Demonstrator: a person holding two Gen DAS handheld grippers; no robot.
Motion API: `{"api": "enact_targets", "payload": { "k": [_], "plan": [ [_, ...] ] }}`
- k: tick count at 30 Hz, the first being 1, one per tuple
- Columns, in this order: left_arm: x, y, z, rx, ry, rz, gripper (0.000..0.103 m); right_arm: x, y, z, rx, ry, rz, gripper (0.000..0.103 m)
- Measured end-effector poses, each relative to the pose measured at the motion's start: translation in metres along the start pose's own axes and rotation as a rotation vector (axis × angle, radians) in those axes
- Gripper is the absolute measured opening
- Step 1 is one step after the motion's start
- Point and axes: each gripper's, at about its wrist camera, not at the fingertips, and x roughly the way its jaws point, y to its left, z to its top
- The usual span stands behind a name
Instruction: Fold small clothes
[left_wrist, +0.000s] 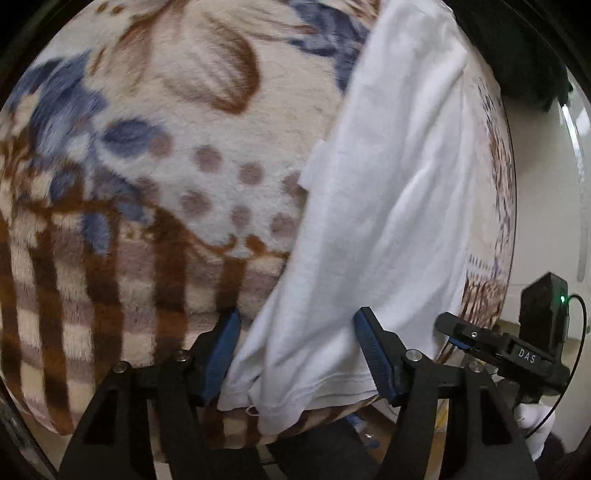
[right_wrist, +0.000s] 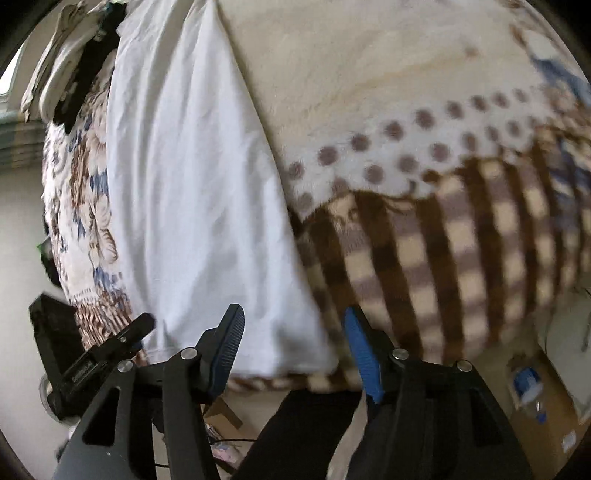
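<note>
A white garment (left_wrist: 384, 206) lies as a long folded strip on a patterned fleece blanket (left_wrist: 155, 177); its hem reaches the blanket's near edge. My left gripper (left_wrist: 295, 325) is open, its blue pads on either side of the hem's left corner. In the right wrist view the same garment (right_wrist: 192, 206) runs from the top to the near edge. My right gripper (right_wrist: 293, 325) is open, its pads on either side of the hem's right corner. Each gripper shows at the edge of the other's view: the right one (left_wrist: 480, 332) and the left one (right_wrist: 118, 339).
The blanket (right_wrist: 424, 229) covers a raised surface whose near edge drops to the floor. Dark and pale clothes (right_wrist: 74, 66) lie at the far end. A cardboard box (right_wrist: 543, 406) stands on the floor at right.
</note>
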Motion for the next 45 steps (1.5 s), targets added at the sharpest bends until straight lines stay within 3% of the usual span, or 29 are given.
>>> {"api": "enact_targets", "payload": {
  "k": [3, 5, 7, 10, 12, 15, 17, 21, 23, 26, 31, 35, 40, 42, 44, 45],
  "plan": [
    [0.0, -0.006, -0.006, -0.002, -0.013, -0.008, 0.054, 0.017, -0.009, 0.003, 0.017, 0.028, 0.076, 0.059],
    [0.001, -0.006, -0.012, -0.012, -0.003, -0.013, 0.022, 0.021, -0.014, 0.002, 0.019, 0.048, 0.153, 0.059],
    [0.001, -0.006, -0.016, -0.021, -0.003, -0.03, 0.011, 0.025, -0.013, 0.001, 0.001, 0.068, 0.189, 0.059],
    [-0.006, -0.009, -0.019, -0.022, -0.017, -0.039, 0.007, 0.029, -0.014, 0.0, -0.012, 0.09, 0.242, 0.052],
    [-0.012, -0.01, -0.019, -0.031, -0.026, -0.043, 0.007, 0.033, -0.003, -0.002, -0.027, 0.101, 0.239, 0.008],
    [-0.034, -0.009, -0.02, -0.027, -0.059, -0.044, 0.006, 0.025, -0.001, -0.004, -0.021, 0.095, 0.279, 0.006],
    [-0.054, -0.024, -0.017, 0.033, -0.112, -0.025, 0.006, 0.01, -0.001, -0.005, -0.015, 0.064, 0.327, 0.005],
    [-0.097, -0.052, -0.001, 0.067, -0.229, -0.056, 0.006, -0.032, 0.015, 0.001, -0.074, -0.011, 0.382, 0.005],
    [-0.118, -0.068, 0.017, 0.064, -0.311, -0.076, 0.006, -0.054, 0.023, 0.011, -0.1, -0.051, 0.415, 0.005],
    [-0.136, -0.086, 0.053, 0.065, -0.372, -0.103, 0.006, -0.085, 0.035, 0.038, -0.124, -0.106, 0.456, 0.005],
    [-0.138, -0.113, 0.137, 0.099, -0.462, -0.086, 0.006, -0.12, 0.063, 0.112, -0.173, -0.192, 0.447, 0.005],
    [-0.12, -0.121, 0.215, 0.114, -0.481, -0.075, 0.006, -0.129, 0.088, 0.185, -0.216, -0.258, 0.393, 0.005],
    [-0.084, -0.122, 0.298, 0.087, -0.403, -0.092, 0.007, -0.114, 0.103, 0.275, -0.168, -0.26, 0.359, 0.005],
    [-0.075, -0.117, 0.319, 0.049, -0.369, -0.126, 0.013, -0.101, 0.102, 0.304, -0.105, -0.224, 0.408, 0.006],
    [-0.067, -0.107, 0.336, -0.006, -0.341, -0.172, 0.037, -0.092, 0.096, 0.331, -0.032, -0.208, 0.452, 0.008],
    [-0.065, -0.102, 0.343, -0.034, -0.339, -0.192, 0.042, -0.087, 0.092, 0.346, 0.013, -0.196, 0.47, 0.009]
  ]
}}
